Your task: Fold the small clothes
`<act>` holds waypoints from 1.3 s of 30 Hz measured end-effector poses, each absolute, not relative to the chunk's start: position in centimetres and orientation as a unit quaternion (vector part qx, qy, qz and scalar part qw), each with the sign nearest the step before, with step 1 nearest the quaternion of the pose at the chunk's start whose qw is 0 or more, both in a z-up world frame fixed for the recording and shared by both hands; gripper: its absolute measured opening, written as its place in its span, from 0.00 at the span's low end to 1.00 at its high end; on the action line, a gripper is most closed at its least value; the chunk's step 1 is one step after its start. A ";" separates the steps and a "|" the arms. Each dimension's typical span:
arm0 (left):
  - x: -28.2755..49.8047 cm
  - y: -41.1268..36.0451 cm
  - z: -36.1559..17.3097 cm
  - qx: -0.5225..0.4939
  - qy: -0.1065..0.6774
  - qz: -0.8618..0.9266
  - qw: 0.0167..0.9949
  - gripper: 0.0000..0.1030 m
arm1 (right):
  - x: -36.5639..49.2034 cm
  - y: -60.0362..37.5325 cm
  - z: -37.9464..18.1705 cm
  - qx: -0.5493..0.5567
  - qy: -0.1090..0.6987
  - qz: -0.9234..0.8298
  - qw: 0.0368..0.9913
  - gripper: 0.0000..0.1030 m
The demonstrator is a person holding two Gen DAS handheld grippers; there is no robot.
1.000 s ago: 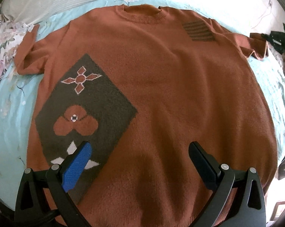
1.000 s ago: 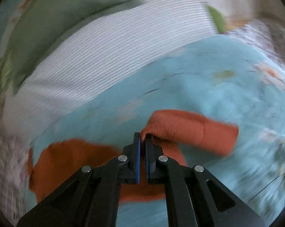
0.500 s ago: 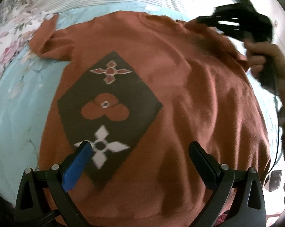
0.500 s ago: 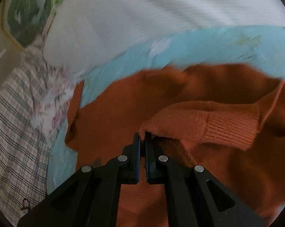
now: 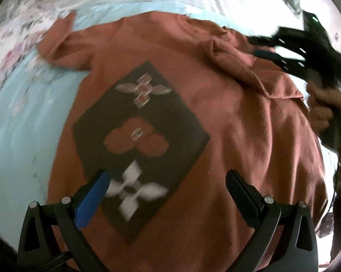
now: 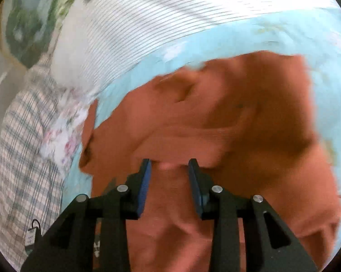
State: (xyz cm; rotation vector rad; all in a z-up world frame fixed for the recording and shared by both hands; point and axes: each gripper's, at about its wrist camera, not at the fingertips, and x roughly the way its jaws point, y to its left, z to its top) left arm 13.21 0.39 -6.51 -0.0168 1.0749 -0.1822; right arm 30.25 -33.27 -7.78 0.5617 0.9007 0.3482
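Orange sweater (image 5: 227,117) lies spread on a light blue bedsheet (image 5: 30,117), one sleeve (image 5: 233,61) folded over its chest. Left gripper (image 5: 168,183) hovers over the hem, jaws wide apart, holding nothing. Right gripper (image 6: 170,170) is released above the folded sleeve, jaws parted.

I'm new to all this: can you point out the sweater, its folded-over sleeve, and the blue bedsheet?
sweater (image 5: 227,136): left wrist view, plain chest area.
folded-over sleeve (image 5: 233,56): left wrist view, mid-sleeve.
blue bedsheet (image 5: 27,122): left wrist view, bare patch.
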 end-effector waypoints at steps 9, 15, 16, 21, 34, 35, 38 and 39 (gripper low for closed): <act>17.1 -3.4 -5.4 0.001 0.489 -0.095 0.867 0.99 | 35.8 -30.2 -12.0 0.314 0.467 0.178 0.807 0.38; 16.8 -2.2 -6.1 -0.004 0.502 -0.081 0.861 0.99 | 38.4 -22.0 -8.8 0.334 0.416 0.316 0.785 0.40; 17.1 -2.1 -6.3 -0.008 0.505 -0.079 0.860 0.99 | 38.2 -20.6 -7.9 0.330 0.405 0.348 0.778 0.40; 18.8 -2.5 -6.4 -0.024 0.500 -0.083 0.862 0.99 | 36.2 -20.8 -5.9 0.338 0.377 0.345 0.790 0.40; 29.7 -12.0 -8.5 0.004 0.499 -0.047 0.865 0.98 | 31.3 -33.9 -12.3 0.381 0.406 0.106 0.824 0.41; 30.0 -12.1 -8.9 0.015 0.499 -0.031 0.866 0.94 | 31.3 -34.0 -12.6 0.377 0.409 0.104 0.824 0.41; 30.2 -10.8 -9.4 0.060 0.482 0.027 0.874 0.94 | 31.5 -33.7 -13.1 0.364 0.420 0.103 0.825 0.40; 30.2 -10.0 -9.3 0.064 0.479 0.035 0.875 0.94 | 31.6 -34.4 -13.4 0.362 0.421 0.105 0.825 0.40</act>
